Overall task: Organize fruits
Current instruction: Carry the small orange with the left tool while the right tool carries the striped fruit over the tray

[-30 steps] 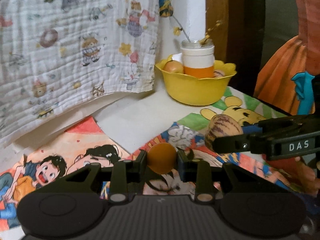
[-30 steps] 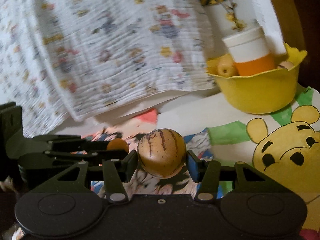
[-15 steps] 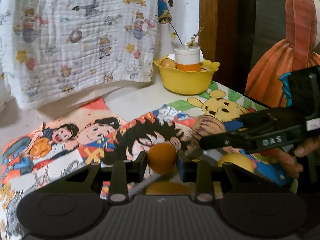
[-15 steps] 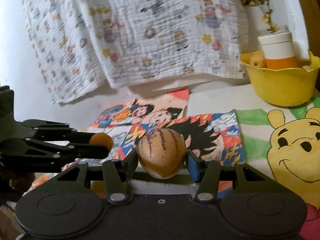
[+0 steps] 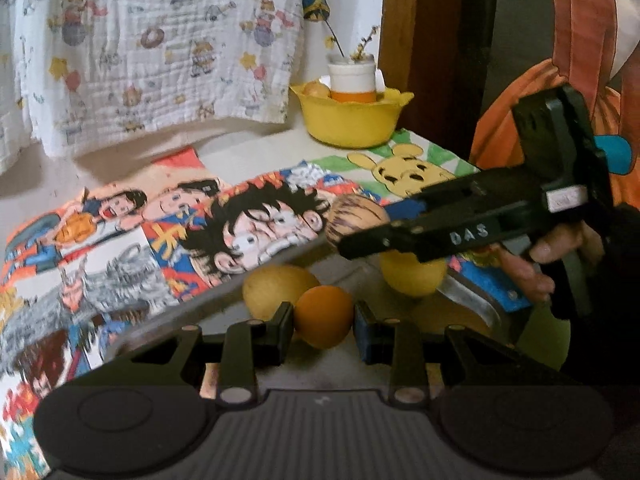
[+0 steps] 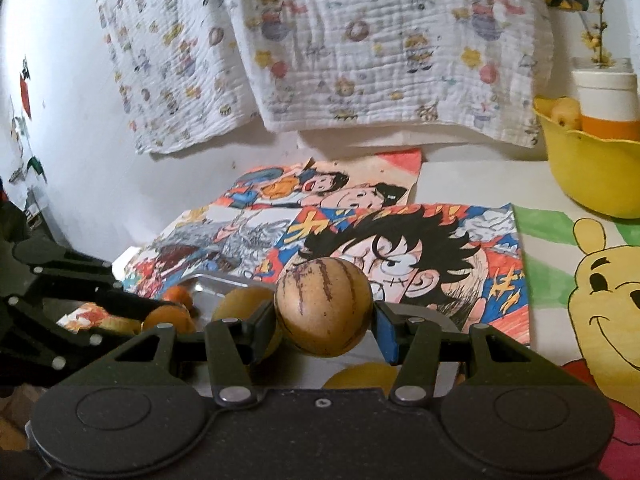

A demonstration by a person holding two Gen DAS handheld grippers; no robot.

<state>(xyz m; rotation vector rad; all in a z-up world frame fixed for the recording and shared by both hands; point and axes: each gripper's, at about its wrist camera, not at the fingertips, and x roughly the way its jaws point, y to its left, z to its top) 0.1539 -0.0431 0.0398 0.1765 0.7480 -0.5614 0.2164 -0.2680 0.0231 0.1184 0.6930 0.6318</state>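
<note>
My left gripper (image 5: 324,316) is shut on a small orange fruit (image 5: 323,315) and holds it just above a metal tray (image 5: 208,300). My right gripper (image 6: 326,314) is shut on a tan melon with dark stripes (image 6: 325,306), also over the tray (image 6: 212,282). In the left wrist view the right gripper (image 5: 352,236) reaches in from the right with the striped melon (image 5: 354,216). Two yellow fruits (image 5: 276,290) (image 5: 412,276) lie in the tray. In the right wrist view the left gripper (image 6: 160,312) shows at the left with its orange fruit (image 6: 168,318).
A yellow bowl (image 5: 352,120) at the back holds a fruit (image 5: 317,89) and a white and orange jar (image 5: 352,80). Cartoon posters (image 6: 400,236) cover the table. A printed white cloth (image 6: 320,48) hangs on the back wall. A wooden post (image 5: 400,40) stands behind the bowl.
Both grippers have pulled back from the yellow bowl and come down over the metal tray, each still holding its fruit. The tray and its yellow fruits have come into view.
</note>
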